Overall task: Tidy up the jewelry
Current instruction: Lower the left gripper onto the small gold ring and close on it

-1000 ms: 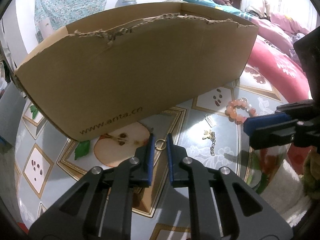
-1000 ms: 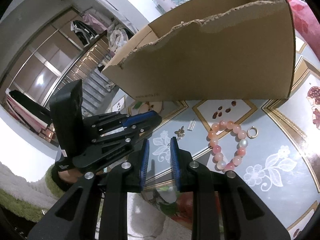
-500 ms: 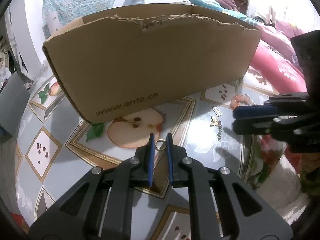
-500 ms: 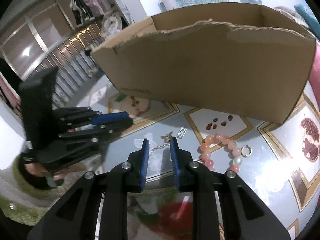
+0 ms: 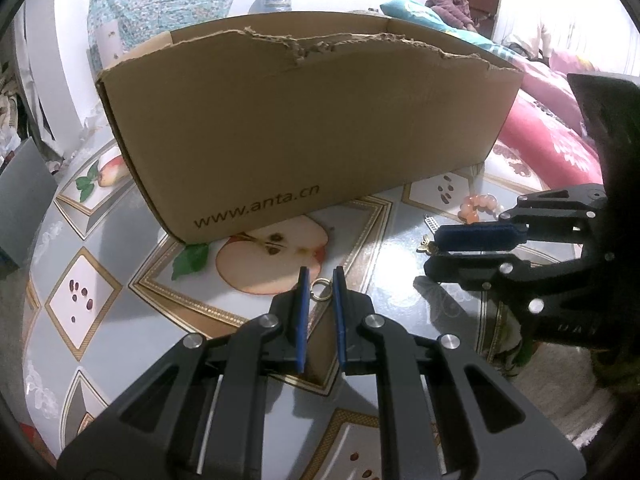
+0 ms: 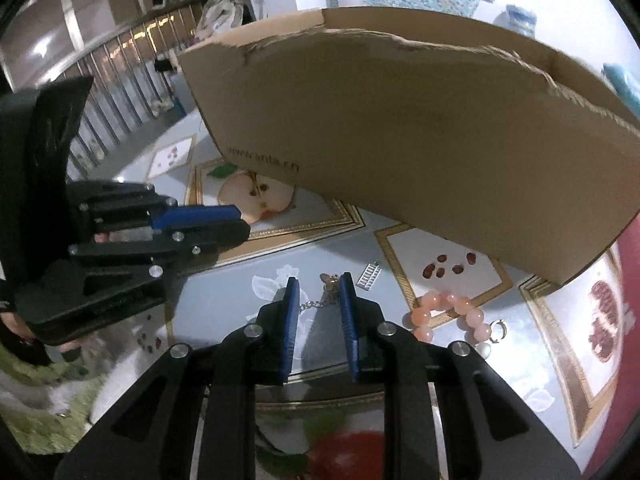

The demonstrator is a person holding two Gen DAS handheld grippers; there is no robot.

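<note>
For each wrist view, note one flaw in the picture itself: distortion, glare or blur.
Left wrist view: fisheye bows the cardboard box and the window behind is blown out white. Right wrist view: the tablecloth shows glare, and the left gripper is underexposed.

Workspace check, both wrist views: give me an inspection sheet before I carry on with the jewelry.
Surface: table under a glossy cloth printed with fruit.
Job's things: small gold ring between the left gripper's pads; gold chain with charm between the right gripper's pads, lying on the cloth; pink bead bracelet; second small ring beside the bracelet; small silver charm; open cardboard box with a torn rim.
Clutter: nothing seen.
Grippers: left gripper closed on the ring; right gripper open around the chain.
Cables: nothing seen.
Surroundings: seated person, pink bedding, railing.
</note>
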